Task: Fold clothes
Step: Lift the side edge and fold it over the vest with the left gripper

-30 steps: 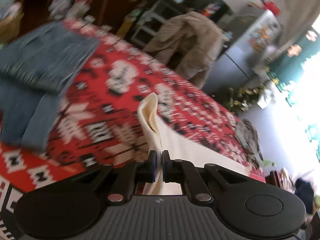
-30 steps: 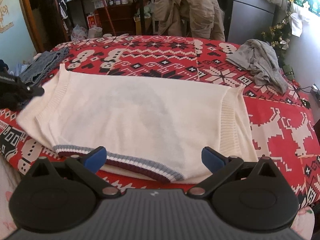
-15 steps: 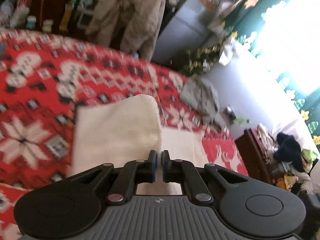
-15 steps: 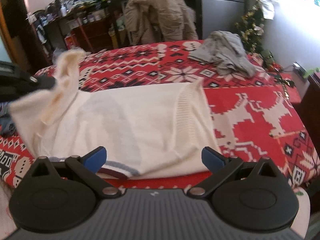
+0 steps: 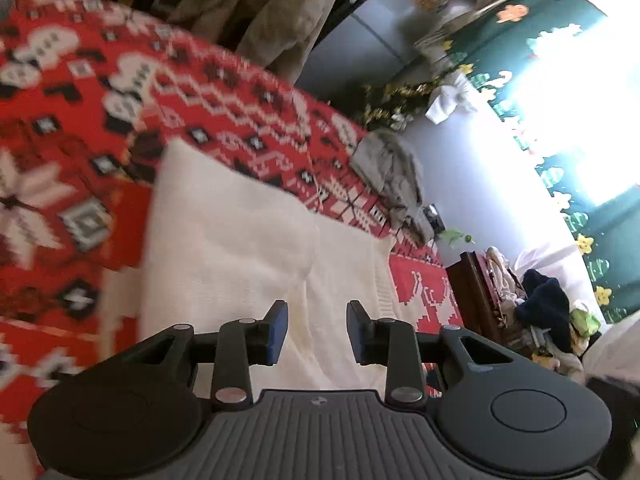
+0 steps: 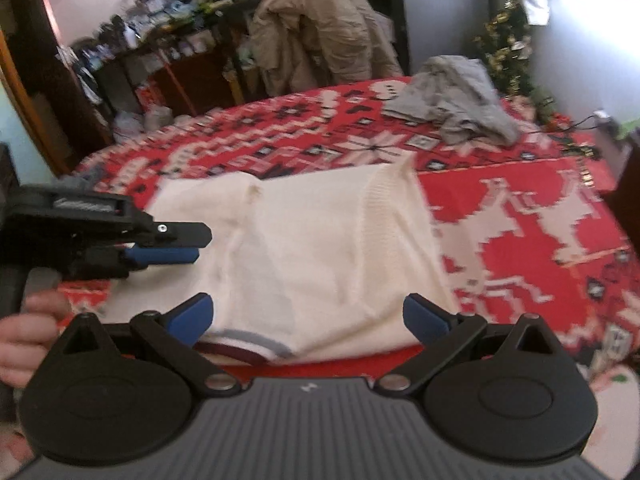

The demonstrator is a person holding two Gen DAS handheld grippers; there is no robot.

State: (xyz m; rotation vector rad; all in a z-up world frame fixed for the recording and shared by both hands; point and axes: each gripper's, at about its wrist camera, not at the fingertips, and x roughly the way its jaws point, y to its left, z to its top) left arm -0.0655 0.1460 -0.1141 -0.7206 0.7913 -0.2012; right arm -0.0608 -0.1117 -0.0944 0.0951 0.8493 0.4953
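The cream sweater (image 6: 320, 248) lies flat on the red patterned blanket (image 6: 520, 240), its left side folded in over the body, striped hem (image 6: 244, 340) nearest me. My left gripper (image 5: 316, 332) is over that folded flap, fingers (image 5: 277, 332) opening with nothing pinched between them, only knit lying below. My right gripper (image 6: 308, 314) hovers at the hem, fingers spread wide and empty. To do this well, I judge I should let the flap settle before lifting away, so the edge lies straight, then match it with the ribbed right side (image 6: 384, 200). A crumpled grey garment (image 6: 452, 108) waits farther back.
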